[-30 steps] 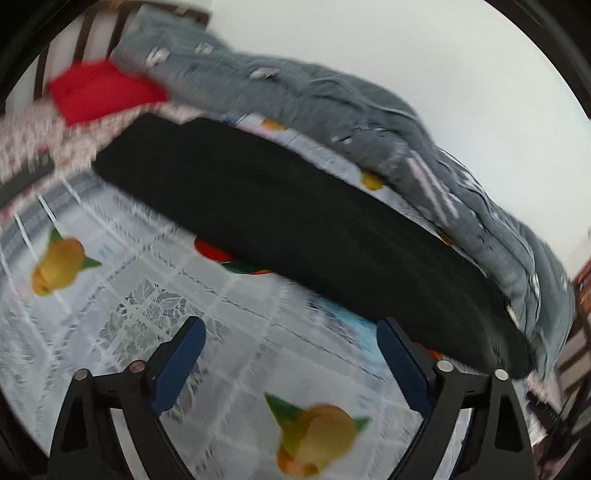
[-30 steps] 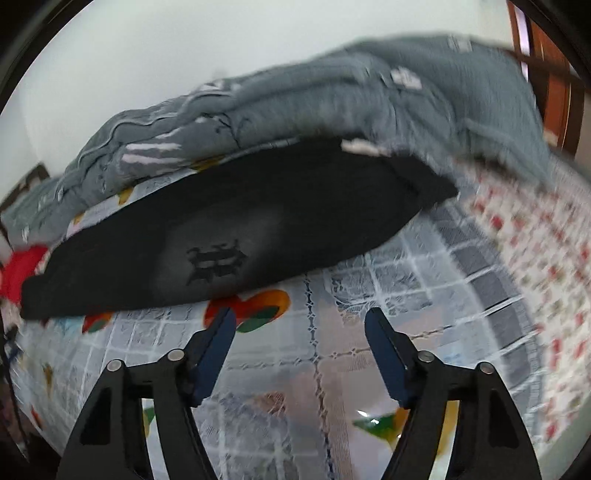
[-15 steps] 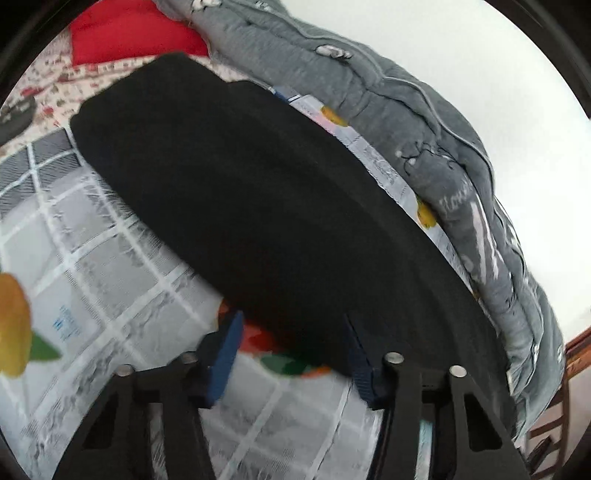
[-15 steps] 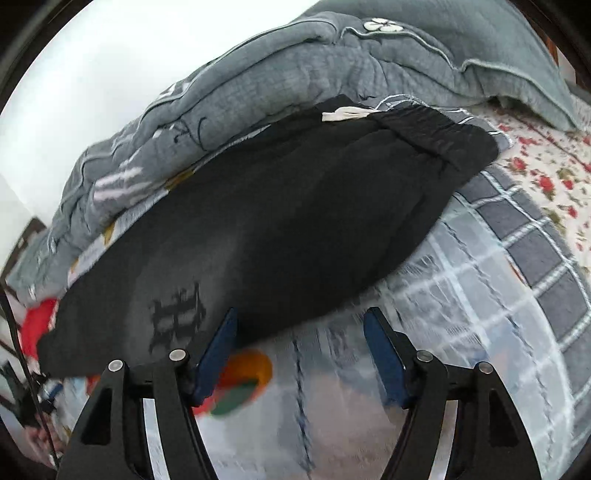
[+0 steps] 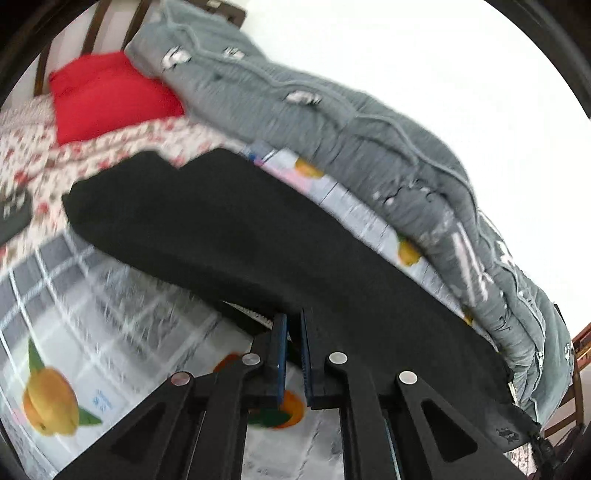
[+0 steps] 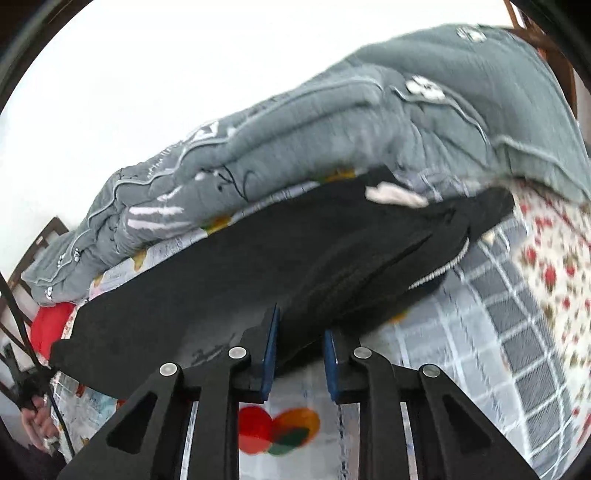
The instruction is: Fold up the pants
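Matt black cloth pants (image 5: 229, 236) lie on a glossy printed sheet (image 5: 122, 332); the quilted grey fabric duvet (image 6: 332, 140) looks soft, stitched.

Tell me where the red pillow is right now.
The plain red fabric pillow lies at the upper left of the left wrist view, on the floral bedsheet by the wooden headboard, touching the end of the grey quilted duvet.

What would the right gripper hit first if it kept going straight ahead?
The black pants: their near edge already sits between the right gripper, whose jaws have just been closing. Beyond them lies the grey quilt.
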{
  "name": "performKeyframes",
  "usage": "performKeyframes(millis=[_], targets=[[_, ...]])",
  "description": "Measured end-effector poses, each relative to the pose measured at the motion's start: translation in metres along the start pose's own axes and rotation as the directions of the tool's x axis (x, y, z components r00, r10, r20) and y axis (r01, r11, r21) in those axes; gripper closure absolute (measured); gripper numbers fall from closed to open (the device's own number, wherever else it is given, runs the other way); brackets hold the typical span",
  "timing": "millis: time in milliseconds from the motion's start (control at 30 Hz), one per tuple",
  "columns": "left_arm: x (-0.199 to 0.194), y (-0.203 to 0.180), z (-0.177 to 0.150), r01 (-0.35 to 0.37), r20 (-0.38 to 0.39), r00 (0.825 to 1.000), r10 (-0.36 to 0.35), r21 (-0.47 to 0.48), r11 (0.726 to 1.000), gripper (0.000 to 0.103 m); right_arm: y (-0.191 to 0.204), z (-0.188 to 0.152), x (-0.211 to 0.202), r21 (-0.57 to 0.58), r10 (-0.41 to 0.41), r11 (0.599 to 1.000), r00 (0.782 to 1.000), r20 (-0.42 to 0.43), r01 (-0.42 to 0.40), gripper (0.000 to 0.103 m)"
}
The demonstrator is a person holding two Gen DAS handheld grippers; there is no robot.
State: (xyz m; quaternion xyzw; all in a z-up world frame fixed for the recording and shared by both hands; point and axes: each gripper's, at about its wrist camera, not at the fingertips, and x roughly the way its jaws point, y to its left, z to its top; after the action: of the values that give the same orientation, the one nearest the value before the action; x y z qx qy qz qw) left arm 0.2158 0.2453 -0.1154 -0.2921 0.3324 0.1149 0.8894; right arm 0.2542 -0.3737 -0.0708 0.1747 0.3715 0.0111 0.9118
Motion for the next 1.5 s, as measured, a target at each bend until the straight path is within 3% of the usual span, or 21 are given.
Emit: performKeyframes(millis=[133,300,600,733,833,900,967,1000,1133,1200,1367,1500], targets=[[-0.002,-0.021,0.011,-0.037,0.063,0.997,0.032,0.085,0.996,0.096,0.008,0.019,0.005,-0.010,0.016,1.000,0.999,0.035,-0.016,0.083],[0.012,-0.030,0.023,-0.048,0.080,0.996,0.040,0.099,0.994,0.096,0.015,0.042,0.023,-0.027,0.031,0.999,0.998,0.049,-0.030,0.084],[0.065,-0.071,0.056,-0.116,0.135,0.987,0.091,0.193,0.974,0.096,0.026,0.084,0.079,-0.038,0.004,0.999,0.998,0.060,-0.002,0.085],[0.100,-0.088,0.057,-0.147,0.125,0.985,0.122,0.218,0.965,0.095,0.027,0.093,0.119,-0.016,-0.051,0.999,0.998,0.036,0.052,0.085],[0.116,-0.097,0.049,-0.165,0.114,0.983,0.142,0.238,0.957,0.094,0.029,0.087,0.134,0.014,-0.112,0.994,0.992,0.057,0.111,0.080],[0.117,-0.100,0.043,-0.173,0.109,0.983,0.149,0.263,0.949,0.082,0.030,0.080,0.137,0.009,-0.104,0.995,0.994,0.037,0.104,0.068],[0.113,-0.101,0.038,-0.155,0.093,0.987,0.134,0.279,0.948,0.050,0.031,0.074,0.134,-0.005,-0.085,0.996,0.996,0.009,0.085,0.061],[0.109,-0.101,0.036,-0.144,0.088,0.988,0.124,0.282,0.948,0.047,0.032,0.071,0.129,-0.017,-0.087,0.996,0.996,0.005,0.087,0.061],[0.083,-0.095,0.019,-0.130,0.078,0.991,0.112,0.290,0.948,0.047,0.033,0.050,0.095,-0.083,-0.107,0.991,0.994,0.031,0.110,0.059],[0.072,-0.088,0.009,-0.118,0.048,0.993,0.109,0.285,0.951,0.047,0.029,0.037,0.078,-0.094,-0.103,0.990,0.994,0.029,0.105,0.051],[0.041,-0.058,-0.026,-0.100,-0.014,0.994,0.108,0.266,0.959,0.040,0.010,-0.005,0.048,-0.126,-0.107,0.987,0.994,-0.022,0.104,0.044],[0.028,-0.023,-0.048,-0.089,-0.083,0.991,0.107,0.191,0.978,0.040,-0.014,-0.034,0.044,-0.081,-0.112,0.991,0.989,-0.092,0.105,0.040]])
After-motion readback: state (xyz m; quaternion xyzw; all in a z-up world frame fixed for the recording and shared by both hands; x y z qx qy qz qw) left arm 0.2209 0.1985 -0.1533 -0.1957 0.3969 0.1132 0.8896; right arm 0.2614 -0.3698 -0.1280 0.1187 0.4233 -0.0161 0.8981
